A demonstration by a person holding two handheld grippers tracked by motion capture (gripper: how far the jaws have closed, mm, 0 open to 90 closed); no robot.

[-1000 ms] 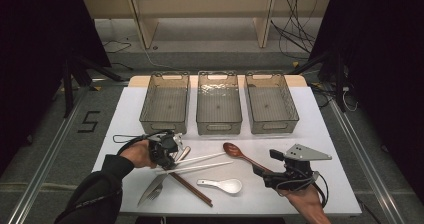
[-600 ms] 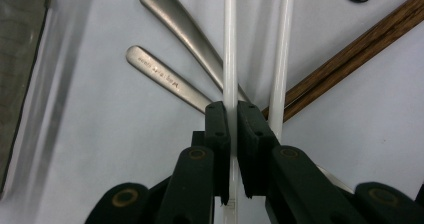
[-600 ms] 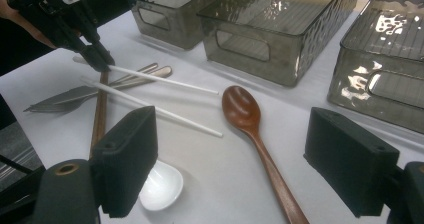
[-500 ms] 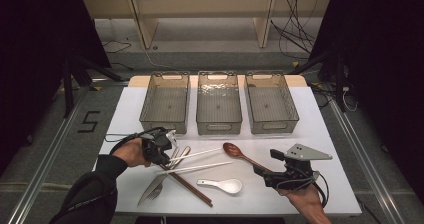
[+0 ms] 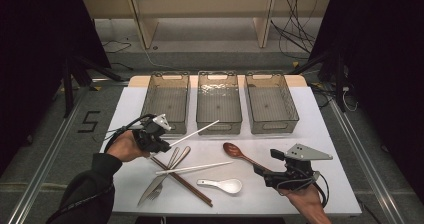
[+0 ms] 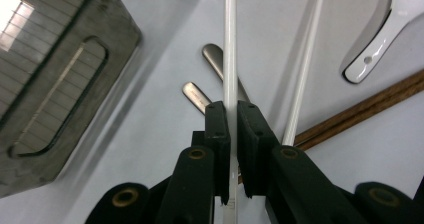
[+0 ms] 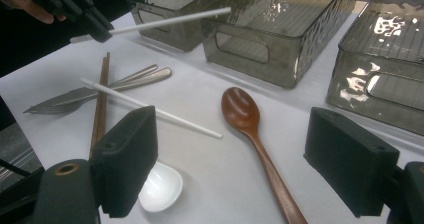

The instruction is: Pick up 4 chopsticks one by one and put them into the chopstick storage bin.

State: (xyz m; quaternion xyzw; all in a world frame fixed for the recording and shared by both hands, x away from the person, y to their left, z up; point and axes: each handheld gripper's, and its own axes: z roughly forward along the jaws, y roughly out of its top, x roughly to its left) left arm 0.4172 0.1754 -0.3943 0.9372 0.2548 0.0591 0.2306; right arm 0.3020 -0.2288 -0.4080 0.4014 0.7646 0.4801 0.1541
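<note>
My left gripper (image 5: pixel 167 145) (image 6: pixel 233 106) is shut on a white chopstick (image 5: pixel 192 132) (image 6: pixel 229 44), held off the table with its far tip slanting up toward the middle bin. The right gripper view shows that gripper (image 7: pixel 102 33) and the raised chopstick (image 7: pixel 170 19) at top left. A second white chopstick (image 5: pixel 195 168) (image 7: pixel 150 109) lies on the table across a pair of brown chopsticks (image 5: pixel 182 180) (image 7: pixel 100 104). My right gripper (image 5: pixel 262 171) (image 7: pixel 232 134) stands open at the front right, its jaws either side of the handle of a wooden spoon (image 5: pixel 240 154) (image 7: pixel 250 124).
Three clear plastic bins stand in a row at the back: left (image 5: pixel 148 99), middle (image 5: pixel 218 129), right (image 5: pixel 272 126). A white ceramic spoon (image 5: pixel 222 185) (image 6: pixel 385 29) lies near the front edge. A metal fork and knife (image 5: pixel 160 179) (image 7: pixel 125 81) lie under the chopsticks.
My left gripper has risen and drawn back to the left with the white chopstick, lifting it off the table. The right gripper has stayed put.
</note>
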